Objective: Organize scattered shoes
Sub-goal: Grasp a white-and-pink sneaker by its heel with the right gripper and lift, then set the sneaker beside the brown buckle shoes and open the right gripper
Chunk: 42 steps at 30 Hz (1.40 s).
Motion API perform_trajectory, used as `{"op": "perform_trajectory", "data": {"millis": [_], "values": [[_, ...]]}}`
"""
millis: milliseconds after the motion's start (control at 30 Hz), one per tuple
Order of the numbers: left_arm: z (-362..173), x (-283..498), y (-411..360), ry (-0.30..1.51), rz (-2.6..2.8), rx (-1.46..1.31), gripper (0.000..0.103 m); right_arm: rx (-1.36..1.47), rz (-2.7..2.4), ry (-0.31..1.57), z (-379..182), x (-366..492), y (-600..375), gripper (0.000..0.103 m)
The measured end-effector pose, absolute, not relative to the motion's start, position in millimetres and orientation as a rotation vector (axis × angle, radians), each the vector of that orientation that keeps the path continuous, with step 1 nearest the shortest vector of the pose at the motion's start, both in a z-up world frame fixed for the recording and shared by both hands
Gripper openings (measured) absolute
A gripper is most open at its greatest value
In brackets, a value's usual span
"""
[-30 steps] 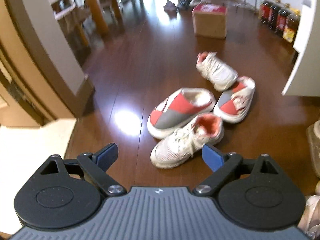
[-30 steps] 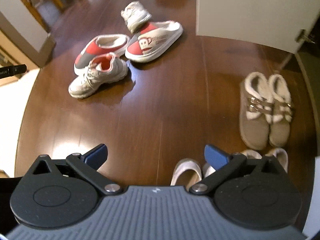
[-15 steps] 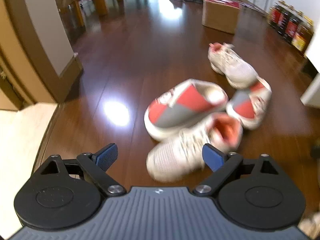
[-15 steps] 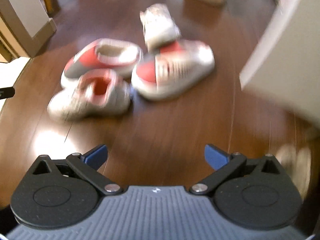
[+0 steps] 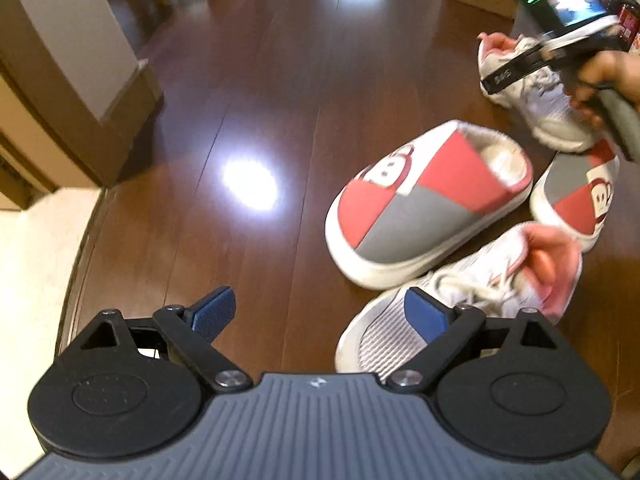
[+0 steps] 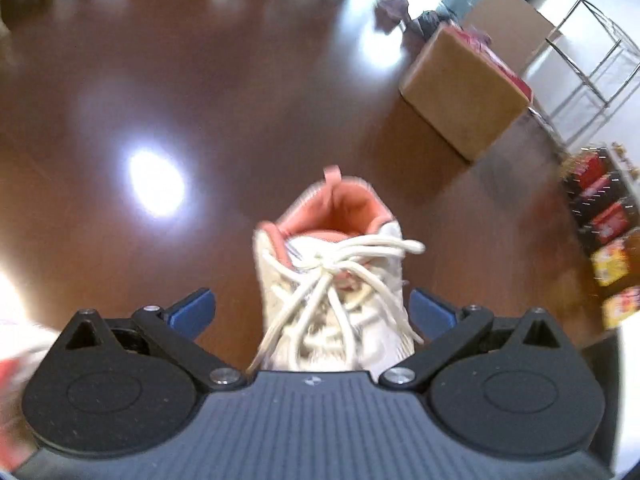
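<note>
Shoes: four lie close together on the dark wooden floor [image 5: 260, 92].
Near sneaker: a white sneaker with a pink inside [image 5: 460, 292] lies closest to the left gripper, with its toe just past the right blue pad.
Big slipper: a red, grey and white slipper [image 5: 420, 208] with a cartoon face sits right behind that sneaker, touching it.
Second slipper: its twin [image 5: 576, 196] lies to the right, just beside the first.
Far sneaker: the other white sneaker [image 6: 336, 280] lies behind the slippers, with its pink opening facing away from the right gripper and its laces tied in a loose bow.
Left gripper [image 5: 320, 314]: it points down at the floor, jaws wide apart, nothing between them.
Right gripper [image 6: 312, 312]: it sits over the far sneaker, and the sneaker is between the jaws. The jaws are closing, but there is a gap at the left pad and the right pad looks just beside the shoe, so it is not clamped.
Hand [image 5: 608, 76]: a person's hand holds the right gripper, seen from the left camera.
Box: a brown cardboard box [image 6: 464, 92] stands on the floor farther back.
</note>
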<state>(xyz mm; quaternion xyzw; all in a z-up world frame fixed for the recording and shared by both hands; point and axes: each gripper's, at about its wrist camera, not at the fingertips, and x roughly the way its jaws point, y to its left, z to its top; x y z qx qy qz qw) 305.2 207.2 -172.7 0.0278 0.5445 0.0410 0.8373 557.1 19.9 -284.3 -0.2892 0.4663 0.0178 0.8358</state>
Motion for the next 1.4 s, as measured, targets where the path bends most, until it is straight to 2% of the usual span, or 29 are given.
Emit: {"op": "perform_trajectory", "data": {"millis": [33, 67, 200, 300, 400, 500, 567, 633, 700, 767, 800, 833, 933, 1033, 1100, 1133, 1200, 1233, 1267, 1333, 1400], "values": [[-173.2, 303.8, 208.1, 1.153, 0.089, 0.061, 0.093, -0.644, -0.012, 0.991, -295.3, 559.1, 17.3, 0.073], [-172.4, 301.1, 208.1, 1.150, 0.088, 0.059, 0.093, -0.642, -0.039, 0.984, -299.6, 559.1, 13.5, 0.068], [-166.3, 293.6, 200.0, 1.132, 0.061, 0.024, 0.092, -0.415, 0.069, 0.843, -253.2, 524.4, -17.4, 0.064], [-150.8, 287.7, 176.0, 1.094, -0.011, -0.002, 0.092, -0.287, 0.195, 0.664, -183.5, 432.8, -52.7, 0.066], [-135.3, 274.9, 144.2, 1.034, -0.076, 0.011, 0.092, -0.259, 0.249, 0.642, -155.2, 347.6, -91.6, 0.069], [-125.9, 263.7, 104.0, 1.005, -0.154, 0.036, 0.092, -0.257, 0.226, 0.692, -160.6, 282.3, -136.9, 0.071], [-124.8, 258.4, 75.9, 1.007, -0.209, 0.045, 0.092, -0.289, 0.196, 0.785, -197.3, 233.2, -180.6, 0.072], [-125.2, 253.4, 50.9, 1.014, -0.258, 0.054, 0.092, -0.310, 0.176, 0.867, -229.9, 209.5, -208.5, 0.072], [-128.2, 247.0, 20.2, 1.022, -0.316, 0.073, 0.092, -0.317, 0.154, 0.943, -247.1, 196.4, -227.1, 0.078], [-130.4, 241.6, 3.2, 1.026, -0.347, 0.090, 0.093, -0.304, 0.113, 1.027, -258.2, 171.9, -252.2, 0.091], [-131.6, 238.5, -7.7, 1.027, -0.366, 0.103, 0.093, -0.280, 0.129, 1.012, -251.5, 162.3, -258.0, 0.093], [-133.4, 236.2, -17.7, 1.030, -0.379, 0.118, 0.093, -0.246, 0.140, 0.988, -240.7, 150.8, -265.9, 0.100], [-139.6, 231.9, -41.2, 1.038, -0.406, 0.156, 0.093, -0.103, 0.142, 0.939, -207.2, 137.4, -294.5, 0.102], [-145.1, 230.7, -55.8, 1.054, -0.418, 0.174, 0.093, 0.052, 0.126, 0.947, -189.9, 162.2, -323.0, 0.101], [-150.2, 229.8, -62.4, 1.067, -0.421, 0.183, 0.093, 0.068, 0.096, 1.003, -192.7, 193.2, -331.4, 0.094], [-152.4, 228.8, -64.7, 1.072, -0.420, 0.187, 0.093, 0.059, 0.069, 1.062, -199.9, 212.7, -332.5, 0.078], [-155.6, 227.3, -68.5, 1.085, -0.419, 0.195, 0.093, 0.074, 0.013, 1.213, -225.3, 245.0, -332.2, 0.059], [-156.5, 227.1, -69.0, 1.088, -0.420, 0.195, 0.093, 0.088, -0.005, 1.268, -236.5, 255.1, -332.3, 0.054], [-157.6, 227.4, -69.1, 1.091, -0.420, 0.194, 0.093, 0.098, -0.017, 1.305, -245.5, 261.0, -332.5, 0.034], [-160.0, 228.1, -68.9, 1.093, -0.420, 0.191, 0.093, 0.115, 0.000, 1.326, -254.1, 266.0, -331.9, 0.015], [-160.7, 228.1, -67.3, 1.094, -0.418, 0.188, 0.093, 0.048, 0.052, 1.318, -253.0, 264.5, -327.0, 0.013]]}}
